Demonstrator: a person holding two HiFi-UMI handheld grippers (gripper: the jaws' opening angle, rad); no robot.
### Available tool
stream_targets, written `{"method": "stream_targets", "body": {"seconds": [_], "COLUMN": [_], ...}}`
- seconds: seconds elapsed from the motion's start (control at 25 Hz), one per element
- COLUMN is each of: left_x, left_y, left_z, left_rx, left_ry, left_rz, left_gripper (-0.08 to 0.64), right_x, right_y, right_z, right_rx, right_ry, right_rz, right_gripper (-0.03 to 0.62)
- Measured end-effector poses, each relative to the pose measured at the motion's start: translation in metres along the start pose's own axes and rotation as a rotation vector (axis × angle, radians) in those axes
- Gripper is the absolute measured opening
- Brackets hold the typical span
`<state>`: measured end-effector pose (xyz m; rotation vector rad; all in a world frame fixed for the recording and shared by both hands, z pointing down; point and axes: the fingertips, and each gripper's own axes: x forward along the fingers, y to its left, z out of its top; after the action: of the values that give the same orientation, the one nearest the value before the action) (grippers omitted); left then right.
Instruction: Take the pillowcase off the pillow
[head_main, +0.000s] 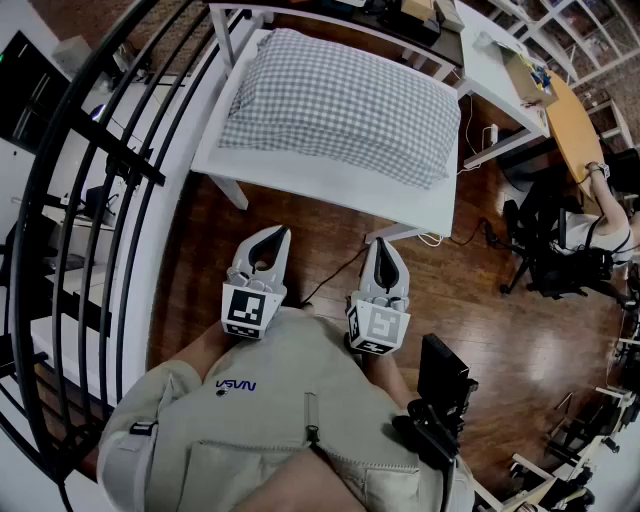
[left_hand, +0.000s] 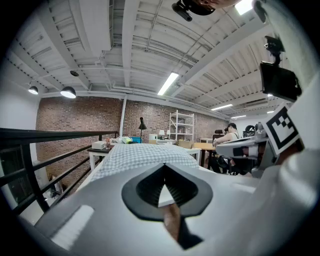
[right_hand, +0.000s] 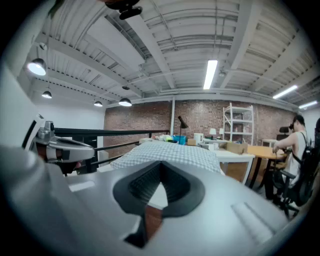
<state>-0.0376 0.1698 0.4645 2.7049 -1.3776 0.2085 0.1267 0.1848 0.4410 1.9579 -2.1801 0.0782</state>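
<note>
left gripper (head_main: 274, 233), right gripper (head_main: 383, 242) closed empty, pillow (head_main: 340, 105) ahead, ceiling (left_hand: 150, 50) in gripper views only

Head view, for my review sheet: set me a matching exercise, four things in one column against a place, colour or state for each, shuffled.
Things:
1. pillow
2. left tool
3. railing
4. seated person

Descriptions:
A. black bars, along the left edge
B. at the far right, beside a wooden tabletop
C. grey-and-white check, lying on the white table
D. shut with nothing in it, above the wood floor, short of the table

Pairs: 1-C, 2-D, 3-A, 4-B.
</note>
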Motion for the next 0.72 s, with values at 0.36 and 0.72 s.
{"method": "stream_targets", "body": {"seconds": [0.36, 0.72], "left_x": [0.034, 0.062], "left_y": [0.117, 0.191], "left_z": [0.04, 0.037], "left_rx": [0.036, 0.003], "left_ry": [-0.058, -0.04], "left_rz": [-0.016, 0.171], "left_gripper": [0.008, 0.12], "right_x": [0.102, 0.212], "right_y": [0.049, 0.094], "right_z": [0.058, 0.07], "right_rx": [-0.065, -0.22], "right_ry": [-0.048, -0.037], "right_rz": [-0.005, 0.271], "right_gripper": [0.003, 0.09]}}
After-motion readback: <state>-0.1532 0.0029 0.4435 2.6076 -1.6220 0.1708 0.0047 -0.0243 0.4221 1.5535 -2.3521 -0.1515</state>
